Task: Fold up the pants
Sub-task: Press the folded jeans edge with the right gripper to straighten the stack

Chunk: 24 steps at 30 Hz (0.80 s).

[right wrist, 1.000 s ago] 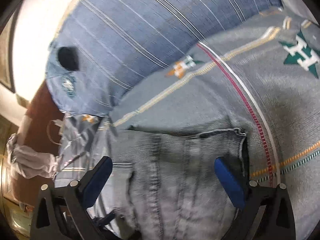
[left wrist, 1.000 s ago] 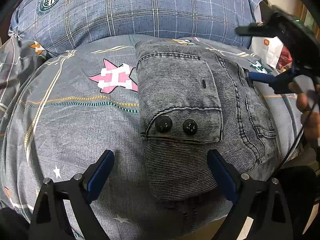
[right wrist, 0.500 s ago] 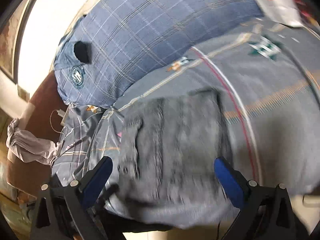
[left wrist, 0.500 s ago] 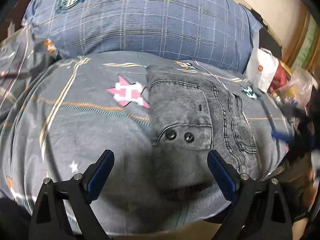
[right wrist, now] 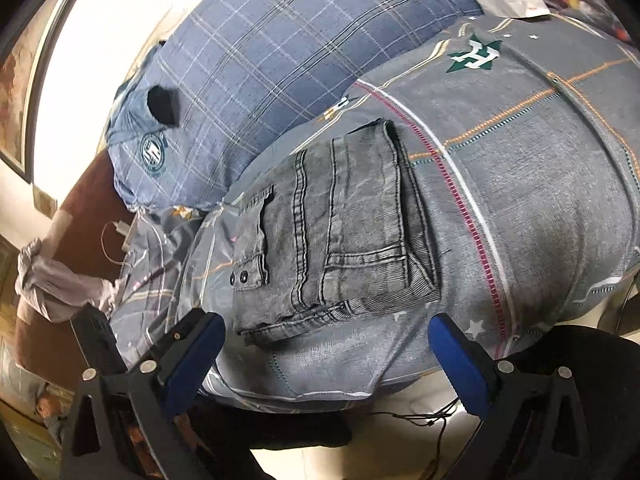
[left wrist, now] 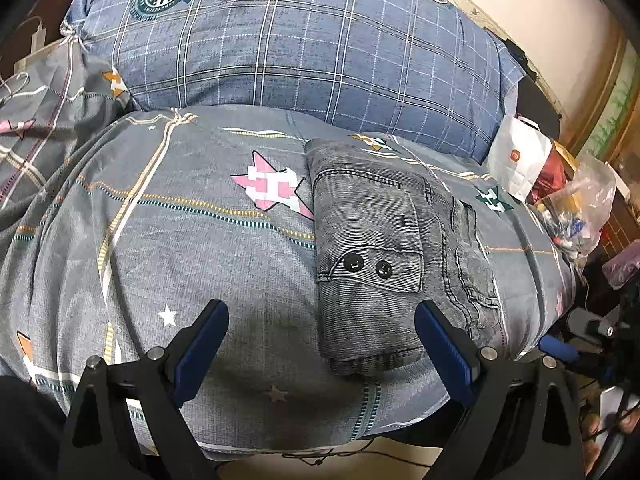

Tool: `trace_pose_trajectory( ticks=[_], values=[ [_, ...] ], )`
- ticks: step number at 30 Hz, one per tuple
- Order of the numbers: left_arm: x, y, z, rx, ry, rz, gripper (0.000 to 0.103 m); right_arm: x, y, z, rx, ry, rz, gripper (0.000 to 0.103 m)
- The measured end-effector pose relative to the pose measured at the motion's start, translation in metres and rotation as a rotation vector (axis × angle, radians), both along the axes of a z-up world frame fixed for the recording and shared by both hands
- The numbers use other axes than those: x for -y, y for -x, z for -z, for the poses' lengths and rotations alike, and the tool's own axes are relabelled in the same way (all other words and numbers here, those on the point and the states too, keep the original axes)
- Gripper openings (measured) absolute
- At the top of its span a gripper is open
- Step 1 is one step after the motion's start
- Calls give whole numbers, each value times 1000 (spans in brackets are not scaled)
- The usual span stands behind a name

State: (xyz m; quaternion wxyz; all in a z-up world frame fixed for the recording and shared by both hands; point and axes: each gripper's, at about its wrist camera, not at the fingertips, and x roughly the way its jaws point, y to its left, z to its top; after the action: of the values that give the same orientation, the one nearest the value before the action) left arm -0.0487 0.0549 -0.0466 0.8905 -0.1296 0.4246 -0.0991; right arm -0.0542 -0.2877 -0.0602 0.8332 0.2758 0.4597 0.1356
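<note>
The grey denim pants (left wrist: 394, 248) lie folded into a compact rectangle on the grey patterned quilt (left wrist: 180, 240), a pocket flap with two black snaps facing up. They also show in the right wrist view (right wrist: 332, 236). My left gripper (left wrist: 320, 350) is open and empty, held back above the quilt's near edge, short of the pants. My right gripper (right wrist: 326, 360) is open and empty, also drawn back from the pants' near edge. Its blue pad shows at the lower right of the left wrist view (left wrist: 558, 347).
A large blue plaid pillow (left wrist: 304, 40) lies behind the pants. White and clear plastic bags (left wrist: 520, 160) sit at the bed's right side. Crumpled bedding (right wrist: 60, 284) and a charger cable lie at the left. The quilt edge drops to a pale floor (right wrist: 400, 440).
Both grippers have pulled back and away from the folded pants, which now look smaller in both views. The pants stay put on the quilt.
</note>
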Motion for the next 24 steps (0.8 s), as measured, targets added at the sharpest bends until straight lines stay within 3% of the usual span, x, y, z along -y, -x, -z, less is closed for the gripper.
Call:
trace_pose_trajectory(
  ticks=[12,19,24],
  values=[
    [-14,-7,9,-24,-33,-29,95,4,-10,6,-2,-21,-33,102],
    [-20,-30,8,-67,-61,-66,95,25,-45,12,-25,-42,-37,103],
    [-7,-45,8,-72,-137,-56,95,36,-68,14,-3,-69,-32,103]
  ],
)
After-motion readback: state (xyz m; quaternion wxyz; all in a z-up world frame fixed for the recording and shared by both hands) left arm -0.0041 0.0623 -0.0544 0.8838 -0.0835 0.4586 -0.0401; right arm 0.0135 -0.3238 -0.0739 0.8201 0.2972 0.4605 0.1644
